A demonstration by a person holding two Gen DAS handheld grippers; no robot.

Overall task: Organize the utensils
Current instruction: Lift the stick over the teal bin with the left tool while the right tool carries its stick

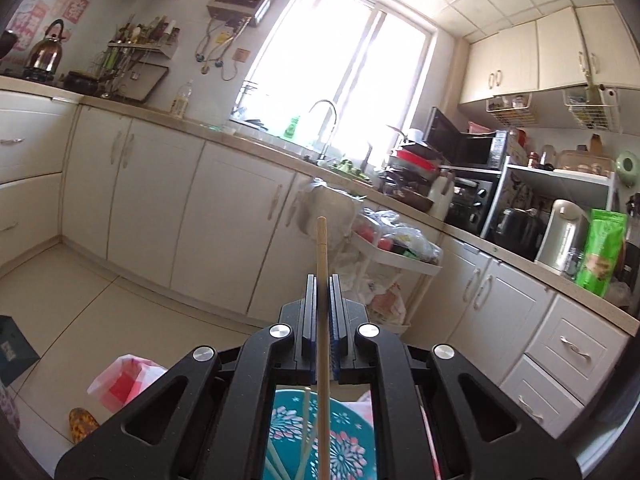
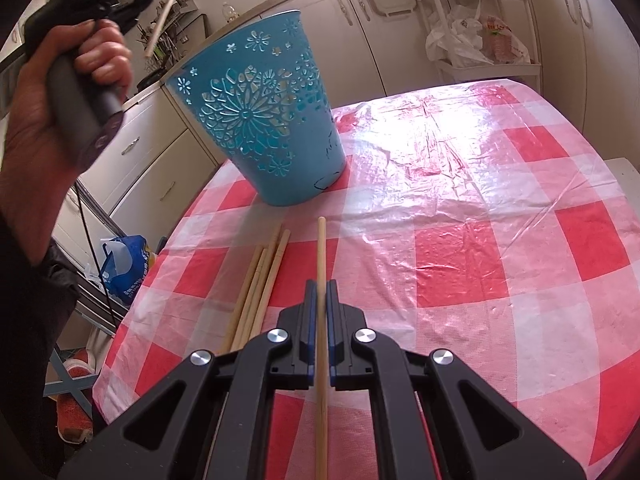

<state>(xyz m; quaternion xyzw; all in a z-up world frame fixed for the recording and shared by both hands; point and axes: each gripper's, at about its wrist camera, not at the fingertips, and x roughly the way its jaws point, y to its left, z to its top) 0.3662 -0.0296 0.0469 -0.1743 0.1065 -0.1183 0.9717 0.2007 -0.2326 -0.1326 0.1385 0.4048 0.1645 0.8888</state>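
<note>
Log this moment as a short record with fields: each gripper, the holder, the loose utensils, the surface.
left gripper: shut on a chopstick, raised above the blue basket
right gripper: shut on another chopstick, low over the table
blue basket: upright on the checked tablecloth, chopsticks visible inside from the left wrist view
loose chopsticks: bundle lying on the cloth, left of the right gripper

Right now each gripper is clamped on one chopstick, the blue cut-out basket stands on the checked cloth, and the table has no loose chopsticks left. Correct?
Not quite: loose chopsticks still lie on the checked cloth, as the right wrist view shows. The rest holds: the right gripper and left gripper each clamp a chopstick, and the blue basket stands on the cloth.
</note>
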